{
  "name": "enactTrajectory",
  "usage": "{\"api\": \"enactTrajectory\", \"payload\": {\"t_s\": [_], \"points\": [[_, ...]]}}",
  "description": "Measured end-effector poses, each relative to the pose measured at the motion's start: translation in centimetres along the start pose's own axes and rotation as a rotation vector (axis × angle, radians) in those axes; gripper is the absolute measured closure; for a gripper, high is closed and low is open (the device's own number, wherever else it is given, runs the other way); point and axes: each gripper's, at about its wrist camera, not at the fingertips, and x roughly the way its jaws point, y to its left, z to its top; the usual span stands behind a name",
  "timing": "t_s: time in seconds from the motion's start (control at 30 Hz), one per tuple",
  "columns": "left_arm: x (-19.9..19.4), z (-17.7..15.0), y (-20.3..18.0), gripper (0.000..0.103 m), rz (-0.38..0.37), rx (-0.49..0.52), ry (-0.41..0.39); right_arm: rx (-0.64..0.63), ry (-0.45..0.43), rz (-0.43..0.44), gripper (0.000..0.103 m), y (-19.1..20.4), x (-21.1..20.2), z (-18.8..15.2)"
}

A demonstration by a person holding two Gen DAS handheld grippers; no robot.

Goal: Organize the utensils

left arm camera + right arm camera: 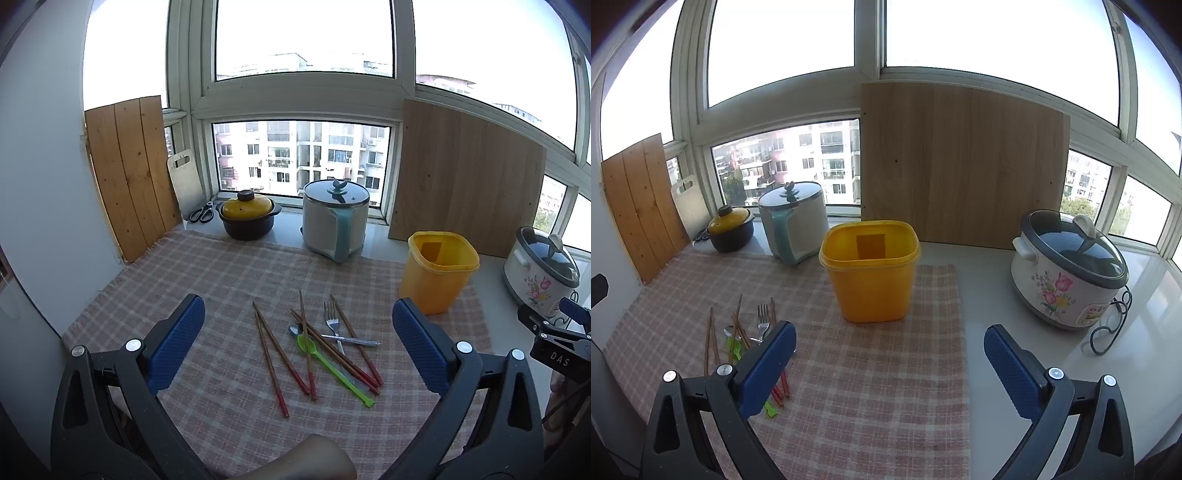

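Several red-tipped wooden chopsticks [280, 354], a metal fork [332, 323], a metal spoon [347, 339] and a green plastic spoon [332, 363] lie in a loose pile on the checked cloth [229, 280]. My left gripper [299, 347] hovers over the pile, open, with nothing between its blue pads. An empty yellow plastic container [437, 273] stands upright to the right of the pile. In the right wrist view the container [870, 269] is ahead, and my right gripper [890, 369] is open above bare cloth. Its left finger hides part of the utensil pile [738, 332].
A yellow-lidded black pot [247, 218], a white pot with a glass lid [334, 218], scissors [202, 213] and a cutting board [184, 181] line the windowsill. Wooden boards [129, 173] [960, 166] lean against the window. A floral rice cooker [1067, 269] with its cord sits right.
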Motion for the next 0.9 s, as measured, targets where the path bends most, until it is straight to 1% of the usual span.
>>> {"api": "enactTrajectory", "payload": {"t_s": [0.07, 0.77, 0.9], "points": [[-0.02, -0.03, 0.01, 0.000, -0.001, -0.003, -0.009, -0.001, 0.000, 0.000, 0.000, -0.01, 0.00, 0.00], [0.00, -0.04, -0.03, 0.000, -0.005, -0.005, -0.003, -0.002, 0.007, 0.000, 0.000, 0.11, 0.52, -0.16], [0.66, -0.12, -0.53, 0.000, -0.003, -0.004, 0.001, -0.001, 0.010, -0.001, 0.000, 0.18, 0.82, -0.18]]}}
